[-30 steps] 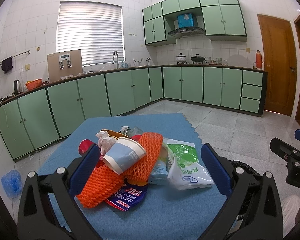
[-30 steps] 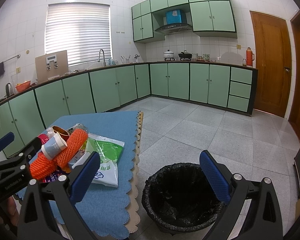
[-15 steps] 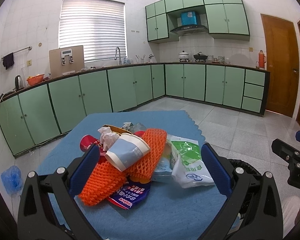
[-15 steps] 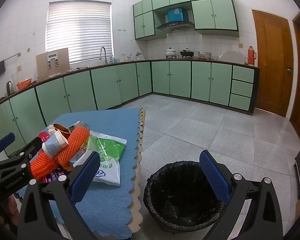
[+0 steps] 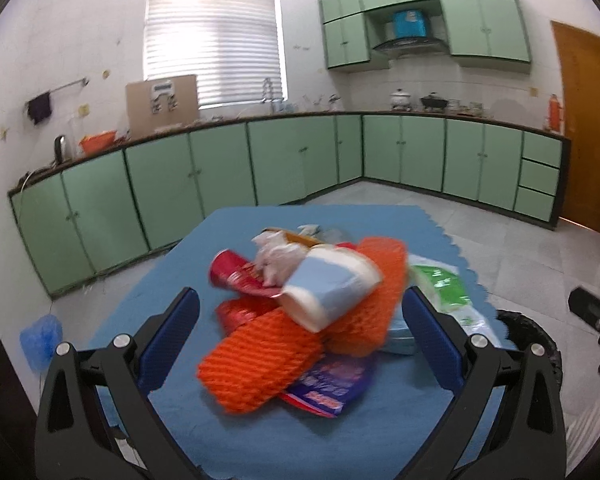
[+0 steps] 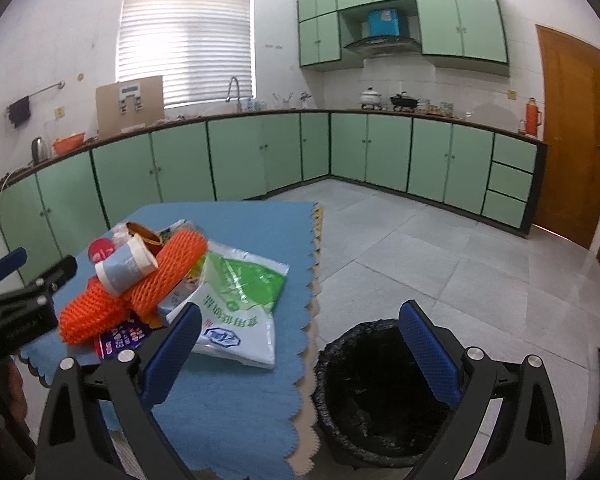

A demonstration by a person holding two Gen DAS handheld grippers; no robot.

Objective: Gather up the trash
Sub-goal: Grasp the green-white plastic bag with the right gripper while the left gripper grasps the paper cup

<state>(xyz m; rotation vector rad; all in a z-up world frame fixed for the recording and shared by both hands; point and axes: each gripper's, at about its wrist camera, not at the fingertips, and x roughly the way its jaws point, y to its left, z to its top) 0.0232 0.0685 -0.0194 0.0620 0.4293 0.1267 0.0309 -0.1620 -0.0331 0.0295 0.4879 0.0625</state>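
Observation:
A pile of trash lies on the blue table mat [image 5: 260,432]: orange foam netting [image 5: 260,360], a blue-and-white paper cup [image 5: 332,288], a red can [image 5: 236,276], crumpled tissue [image 5: 276,256], a purple wrapper [image 5: 328,384] and a green-and-white plastic bag [image 6: 240,300]. My left gripper [image 5: 300,320] is open, its jaws on either side of the pile, just short of it. My right gripper [image 6: 300,332] is open and empty, over the mat's right edge and the black-lined trash bin [image 6: 380,392] on the floor.
Green cabinets and a counter run along the far walls. A brown door [image 6: 572,136] stands at the right. A blue bag [image 5: 40,340] lies on the floor at the left. Grey tiled floor lies beyond the table.
My left gripper has moved forward toward the trash pile, which now looms larger between its jaws. My right gripper has shifted a little toward the table.

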